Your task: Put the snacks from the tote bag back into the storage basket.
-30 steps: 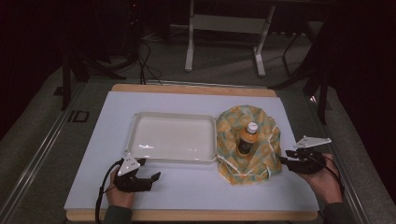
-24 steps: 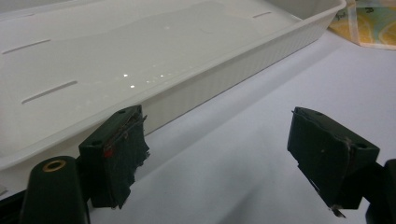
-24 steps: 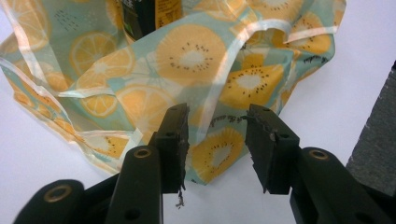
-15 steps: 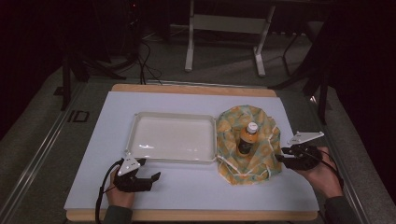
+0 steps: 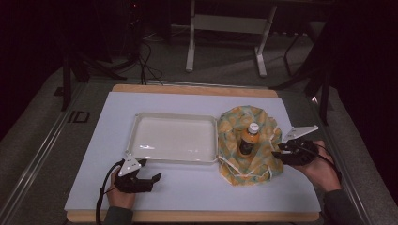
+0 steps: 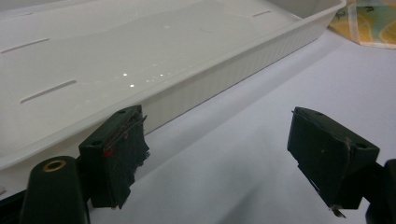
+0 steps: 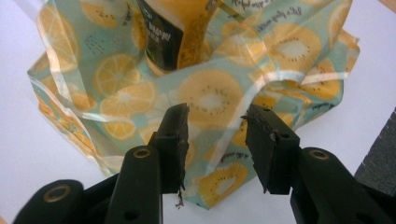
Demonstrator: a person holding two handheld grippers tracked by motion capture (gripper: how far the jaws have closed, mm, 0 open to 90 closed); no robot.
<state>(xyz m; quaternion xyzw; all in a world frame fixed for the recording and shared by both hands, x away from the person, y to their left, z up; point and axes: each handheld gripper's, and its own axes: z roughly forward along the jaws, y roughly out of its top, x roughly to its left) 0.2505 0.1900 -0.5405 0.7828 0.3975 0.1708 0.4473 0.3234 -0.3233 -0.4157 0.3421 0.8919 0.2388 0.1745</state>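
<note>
A yellow and teal fruit-print cloth (image 5: 244, 169) lies bunched on the white board, right of a white tray (image 5: 173, 161). A dark bottle (image 5: 248, 139) with a white cap stands upright in its middle. My right gripper (image 5: 279, 151) is at the cloth's right edge. In the right gripper view its jaws (image 7: 217, 140) stand narrow with a raised fold of the cloth (image 7: 210, 98) between them, and the bottle (image 7: 163, 37) is just behind. My left gripper (image 5: 151, 169) rests open on the board in front of the tray (image 6: 224, 79), with nothing between its jaws (image 6: 243, 154).
The white board (image 5: 197, 190) sits on a wooden table whose edge runs along the front. Dark floor, cables and a metal stand's legs (image 5: 225, 23) lie beyond the far edge. Bare board stretches between the two hands.
My right gripper has moved left and slightly up toward the bottle, and the cloth's right edge comes with it. The left gripper has stayed where it was.
</note>
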